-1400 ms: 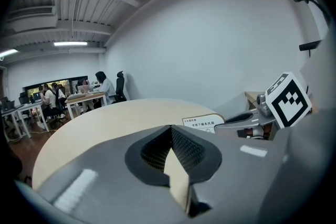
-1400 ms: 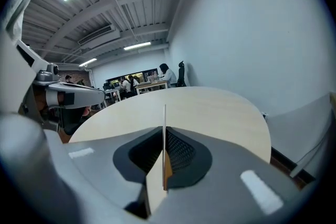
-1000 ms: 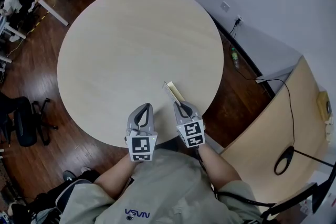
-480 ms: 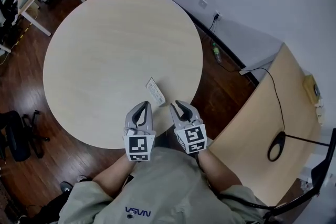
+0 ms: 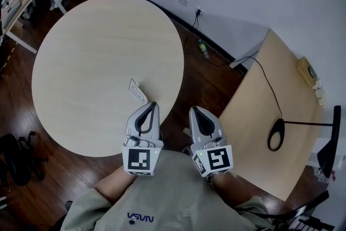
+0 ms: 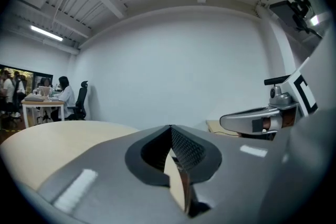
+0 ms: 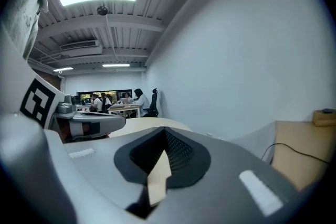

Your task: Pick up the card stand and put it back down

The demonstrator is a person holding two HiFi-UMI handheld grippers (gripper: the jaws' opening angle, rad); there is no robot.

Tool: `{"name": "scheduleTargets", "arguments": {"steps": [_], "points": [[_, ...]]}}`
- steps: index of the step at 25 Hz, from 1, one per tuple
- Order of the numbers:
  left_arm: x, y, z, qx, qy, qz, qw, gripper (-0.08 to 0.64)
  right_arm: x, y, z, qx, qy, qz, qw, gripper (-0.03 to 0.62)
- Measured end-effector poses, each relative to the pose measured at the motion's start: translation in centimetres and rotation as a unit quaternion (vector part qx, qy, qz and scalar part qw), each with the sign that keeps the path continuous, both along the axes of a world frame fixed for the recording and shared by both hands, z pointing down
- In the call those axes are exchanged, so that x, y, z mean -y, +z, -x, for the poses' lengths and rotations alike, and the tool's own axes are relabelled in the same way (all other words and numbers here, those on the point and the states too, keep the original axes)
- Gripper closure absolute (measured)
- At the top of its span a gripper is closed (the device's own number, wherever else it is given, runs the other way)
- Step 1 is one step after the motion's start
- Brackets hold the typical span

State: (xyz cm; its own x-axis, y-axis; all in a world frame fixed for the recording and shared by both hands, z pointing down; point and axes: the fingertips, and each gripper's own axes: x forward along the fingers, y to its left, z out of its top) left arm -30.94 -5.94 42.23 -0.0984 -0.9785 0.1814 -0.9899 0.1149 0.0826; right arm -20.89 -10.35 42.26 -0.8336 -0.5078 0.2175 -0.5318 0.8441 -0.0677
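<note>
Now card stand [image 5: 137,91] near edge of table [image 5: 92,46].

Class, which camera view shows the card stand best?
The head view: the card stand sits in full sight on the round table. Neither gripper view shows it, only their own shut jaws and the room.

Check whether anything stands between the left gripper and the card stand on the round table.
Nothing visible does. The card stand sits alone near the near edge of the round table, just ahead and left of the left gripper, with only bare tabletop between them. That gripper's jaws are together, with nothing in them.
</note>
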Motion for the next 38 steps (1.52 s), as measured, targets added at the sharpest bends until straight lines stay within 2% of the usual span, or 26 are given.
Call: {"name": "scheduleTargets", "arguments": {"steps": [6, 12, 17, 23, 26, 30, 33, 38], "points": [[1.9, -3.1, -9.3, -0.005, 0.080, -0.018, 0.9966, 0.552, 0.6, -3.6, -10.7, 0.004, 0.096, -0.017, 0.995, 0.592], [3.3, -4.7, -16.3, 0.001, 0.149, -0.031, 0.9883, 0.552, 0.6, -5.9, -18.9, 0.018, 0.180, -0.033, 0.983, 0.592], [3.5, -4.6, -22.2, 0.014, 0.190, -0.027, 0.9813, 0.552, 0.0, -5.7, -23.9, 0.032, 0.218, -0.038, 0.975, 0.592], [2.9, -4.3, -27.8, 0.047, 0.206, -0.018, 0.9772, 0.552, -0.1, -4.9, -29.4, 0.051, 0.239, -0.024, 0.969, 0.592], [2.3, -4.4, -29.3, 0.056, 0.211, -0.014, 0.9757, 0.552, -0.4, -5.1, -31.2, 0.060, 0.251, -0.026, 0.966, 0.592], [0.7, -5.4, -29.6, 0.046, 0.225, -0.025, 0.9730, 0.553, -2.1, -6.4, -32.2, 0.061, 0.283, -0.045, 0.956, 0.592], [-0.8, -6.2, -28.6, 0.039, 0.244, -0.037, 0.9682, 0.552, -4.3, -7.2, -31.6, 0.056, 0.309, -0.055, 0.948, 0.592], [-4.4, -5.9, -25.1, 0.032, 0.267, -0.042, 0.9622, 0.552, -9.1, -6.6, -28.5, 0.058, 0.343, -0.036, 0.937, 0.592]]}}
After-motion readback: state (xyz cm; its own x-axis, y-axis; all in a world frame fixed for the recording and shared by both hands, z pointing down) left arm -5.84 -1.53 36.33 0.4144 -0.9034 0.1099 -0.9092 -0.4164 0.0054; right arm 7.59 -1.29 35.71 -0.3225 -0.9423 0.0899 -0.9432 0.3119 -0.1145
